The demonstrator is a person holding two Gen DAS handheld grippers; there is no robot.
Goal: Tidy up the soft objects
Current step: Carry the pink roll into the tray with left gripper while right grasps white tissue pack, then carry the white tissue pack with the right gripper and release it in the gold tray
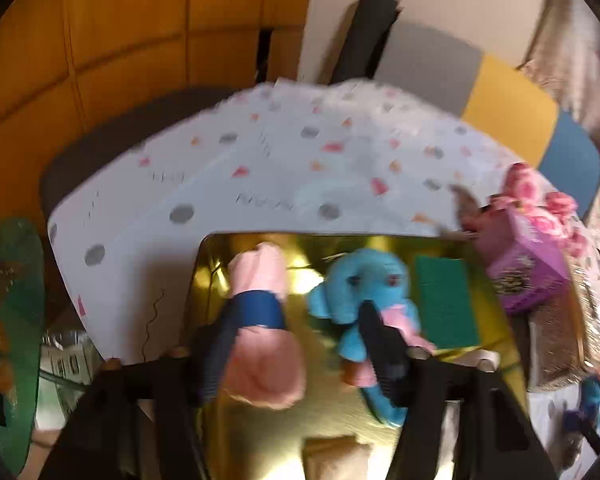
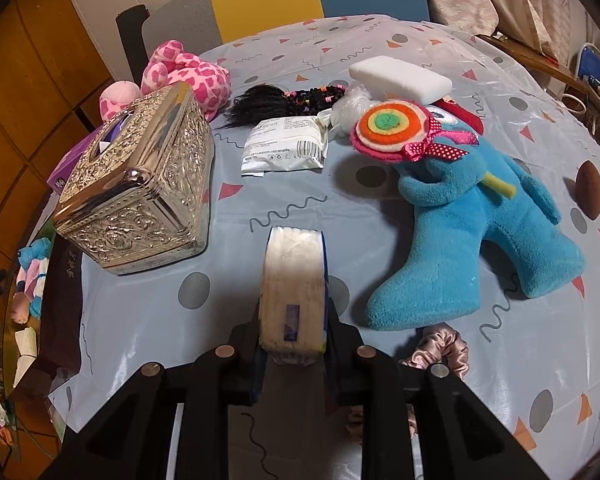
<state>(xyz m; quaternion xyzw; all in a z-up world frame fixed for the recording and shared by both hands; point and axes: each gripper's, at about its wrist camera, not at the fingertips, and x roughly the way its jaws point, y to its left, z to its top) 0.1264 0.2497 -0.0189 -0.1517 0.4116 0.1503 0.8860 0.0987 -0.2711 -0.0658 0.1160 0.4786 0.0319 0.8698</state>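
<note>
In the left wrist view, the left hand-held gripper [image 1: 320, 320] is seen spread over a gold tray [image 1: 500, 320] in the lower middle of the frame. A pink roll [image 1: 262, 328] lies against its left finger, and a small blue elephant [image 1: 364, 292] lies by the right finger; neither is pinched. A green sponge [image 1: 446, 300] is seen right of the elephant, inside the tray. The frame is blurred.

In the right wrist view, the right hand-held gripper [image 2: 292, 312] is pressed onto a pack of cotton pads [image 2: 292, 280] at the lower centre, held over the worktop [image 2: 140, 320] (covered with a patterned cloth). Still spread on the worktop are a blue plush [image 2: 468, 248] at right, a white sponge [image 2: 400, 76] at the top, a white packet [image 2: 284, 144], a hair piece [image 2: 260, 104], a pink plush [image 2: 188, 76] at upper left and a scrunchie [image 2: 440, 348] at lower right. A silver tissue box [image 2: 140, 184] stands at left.

Several risks are judged. The roll could be dragged out of the tray if the left finger catches it on withdrawal. The elephant could be snagged in the same way by the right finger. The soft pack could be squeezed out of the right jaws (only its lower part is gripped), and it could be knocked against the tissue box on the way to the tray.

A barcode is visible on the white packet, but its print cannot be read. Writing on a purple box [image 1: 524, 276] is too blurred to be made out.
</note>
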